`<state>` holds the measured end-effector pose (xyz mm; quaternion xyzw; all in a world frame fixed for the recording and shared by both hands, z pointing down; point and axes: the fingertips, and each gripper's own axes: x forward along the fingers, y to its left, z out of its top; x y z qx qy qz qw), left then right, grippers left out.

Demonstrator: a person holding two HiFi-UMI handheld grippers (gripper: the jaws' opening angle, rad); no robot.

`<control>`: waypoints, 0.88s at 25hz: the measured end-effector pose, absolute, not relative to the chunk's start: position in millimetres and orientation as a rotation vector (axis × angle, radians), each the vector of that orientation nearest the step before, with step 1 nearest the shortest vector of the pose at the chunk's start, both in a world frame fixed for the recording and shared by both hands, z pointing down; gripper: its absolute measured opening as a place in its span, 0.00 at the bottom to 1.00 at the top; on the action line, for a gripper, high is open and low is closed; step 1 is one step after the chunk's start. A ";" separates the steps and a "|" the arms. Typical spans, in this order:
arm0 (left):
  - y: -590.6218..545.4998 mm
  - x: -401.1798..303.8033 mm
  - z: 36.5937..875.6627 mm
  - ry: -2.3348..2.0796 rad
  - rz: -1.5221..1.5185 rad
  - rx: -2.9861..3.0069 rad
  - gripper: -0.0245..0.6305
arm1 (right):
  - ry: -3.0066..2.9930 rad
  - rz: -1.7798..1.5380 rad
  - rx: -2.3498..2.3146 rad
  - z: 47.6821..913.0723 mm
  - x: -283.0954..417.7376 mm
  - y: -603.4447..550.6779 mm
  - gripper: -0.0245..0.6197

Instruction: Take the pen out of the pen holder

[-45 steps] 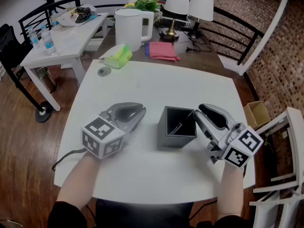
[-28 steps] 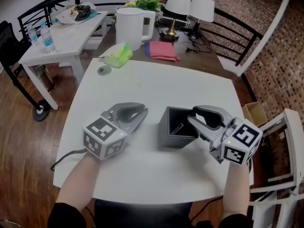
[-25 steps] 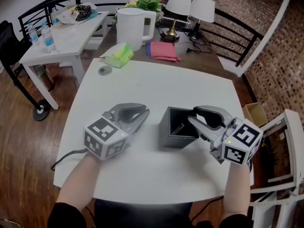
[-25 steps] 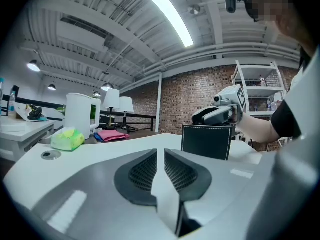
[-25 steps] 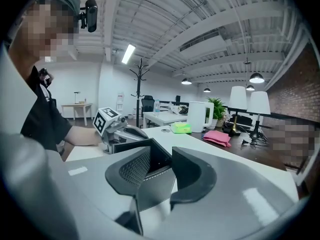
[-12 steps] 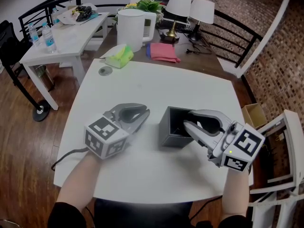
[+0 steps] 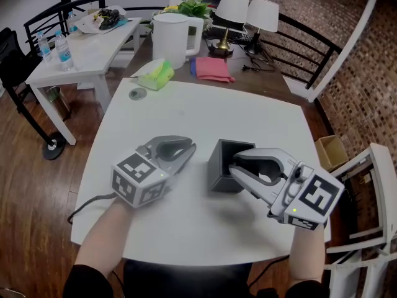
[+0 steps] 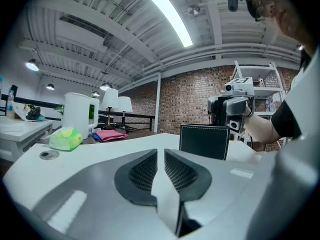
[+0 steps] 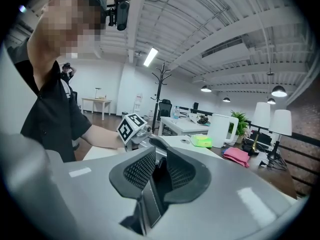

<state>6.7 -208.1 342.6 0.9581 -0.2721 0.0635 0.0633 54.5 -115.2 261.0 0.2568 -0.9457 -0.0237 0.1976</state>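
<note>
A dark grey square pen holder stands near the middle of the white table. My right gripper reaches over the holder's open top from the right. Its jaws are closing, and a slim dark pen stands between the pads, which show a little room on each side of it. The holder's wall lies just under the jaws. In the head view the gripper hides the pen. My left gripper rests on the table left of the holder, its jaws a narrow slit apart with nothing in them.
Beyond the table's far edge are a white jug, a green object, a pink cloth and two lamps. A small round disc lies at the far left corner. A white chair stands at the right.
My right gripper has moved left and slightly up over the holder's opening, rolled a little, and its jaws have narrowed around the pen. The left gripper has stayed put.
</note>
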 end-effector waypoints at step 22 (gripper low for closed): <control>-208.4 6.9 341.4 -0.822 0.194 2.894 0.10 | -2.572 -0.298 0.682 256.8 30.0 -107.7 0.19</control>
